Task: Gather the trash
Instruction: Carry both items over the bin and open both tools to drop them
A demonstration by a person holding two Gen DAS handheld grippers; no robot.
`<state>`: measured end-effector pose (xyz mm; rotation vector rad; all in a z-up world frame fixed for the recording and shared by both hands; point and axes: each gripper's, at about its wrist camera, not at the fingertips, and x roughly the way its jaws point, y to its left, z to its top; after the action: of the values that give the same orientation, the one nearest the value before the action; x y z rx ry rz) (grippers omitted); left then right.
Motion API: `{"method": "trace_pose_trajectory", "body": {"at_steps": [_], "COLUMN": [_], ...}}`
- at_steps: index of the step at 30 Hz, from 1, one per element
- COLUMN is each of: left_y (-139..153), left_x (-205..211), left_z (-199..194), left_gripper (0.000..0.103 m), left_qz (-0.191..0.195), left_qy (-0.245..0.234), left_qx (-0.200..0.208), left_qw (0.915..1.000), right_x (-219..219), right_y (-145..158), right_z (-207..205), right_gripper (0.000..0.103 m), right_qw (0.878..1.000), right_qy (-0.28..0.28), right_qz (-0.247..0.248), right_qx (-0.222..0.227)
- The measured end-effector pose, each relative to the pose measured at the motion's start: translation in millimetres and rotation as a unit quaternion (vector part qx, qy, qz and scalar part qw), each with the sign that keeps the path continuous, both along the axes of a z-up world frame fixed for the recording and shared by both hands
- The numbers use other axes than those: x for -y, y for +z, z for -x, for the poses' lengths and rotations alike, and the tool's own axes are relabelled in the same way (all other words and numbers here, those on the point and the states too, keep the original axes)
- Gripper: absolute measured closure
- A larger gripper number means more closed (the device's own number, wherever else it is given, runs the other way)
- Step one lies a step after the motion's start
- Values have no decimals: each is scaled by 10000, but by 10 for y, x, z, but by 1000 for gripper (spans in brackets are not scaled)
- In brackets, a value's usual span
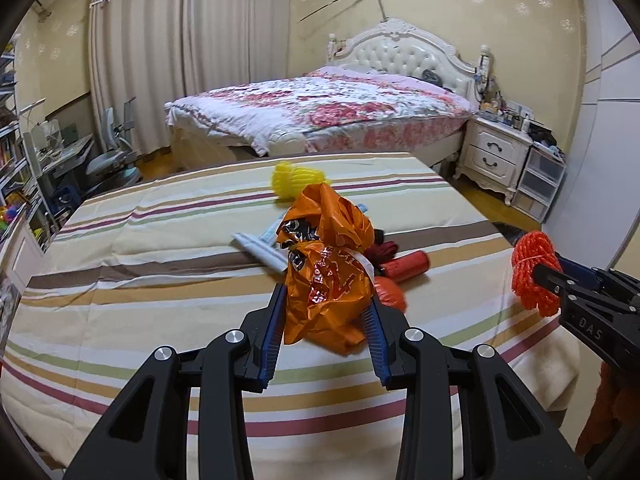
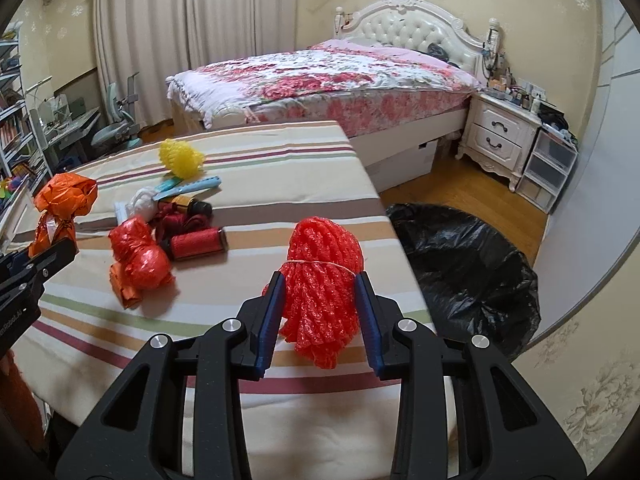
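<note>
My left claw (image 1: 326, 316) is clenched on the crumpled orange plastic bag (image 1: 328, 264), pads pressing its lower half, and my right claw (image 2: 320, 312) grips the red foam net bundle (image 2: 324, 280) below its tie string, both lifted over the striped worktop (image 2: 280, 168). Both look feather-light, soft and squashy (the bag's film probably slippery), so I judge a hold across the bunched middle safest. Beyond lie the red bag (image 2: 138, 260), thread spool (image 2: 196, 244), yellow net (image 2: 180, 158), and the black bin bag (image 2: 460, 264) on the floor.

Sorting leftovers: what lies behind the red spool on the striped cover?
Behind the red spool lie dark red tassels, a dark bottle and a blue comb; what's beneath them is hidden.
</note>
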<state>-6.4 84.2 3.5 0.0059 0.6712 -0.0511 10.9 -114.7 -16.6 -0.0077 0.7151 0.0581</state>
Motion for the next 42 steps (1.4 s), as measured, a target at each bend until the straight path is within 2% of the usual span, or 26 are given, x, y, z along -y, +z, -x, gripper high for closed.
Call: {"method": "trace_pose_trajectory", "body": {"at_steps": [8,17,26,32,34,37,42], "left_y": [61,-108,-282,-406,-443,-478,-477], "left_x": [730,1477,1994,2136,2143,2187,2215], "left_z": [-314,-704,-992,-1121,-1145,-1178,-1182], "left_gripper": [65,65,65,65,62,50,37], "left_qz": [-5,-110,-260,-378,-379,-406,-422], "left_qy": [-779,-1411,-1792,-1839,-1841,-1842,-1843], "left_qx": [194,54,-126,-296,-369,-431,-394], "left_qw": [9968,9899,9834,9818,9815,9811,9812], "right_x": [687,1205,1463,1499,1511,1575,1640], "right_y": [56,-90,-245,-352,-373,-397,-417], "right_z": [-167,-421,-610,-728,-756,-753,-760], "right_gripper": [68,68,68,66,62,55,50], "right_qw": [9967,9927,9901,9898,9894,9882,9859], "right_qy": [-780,-1196,-1397,-1398,-1422,-1496,-1642], "right_qz": [108,101,-145,-212,-242,-265,-284], "right_qx": [174,78,-65,-161,-177,-170,-158]}}
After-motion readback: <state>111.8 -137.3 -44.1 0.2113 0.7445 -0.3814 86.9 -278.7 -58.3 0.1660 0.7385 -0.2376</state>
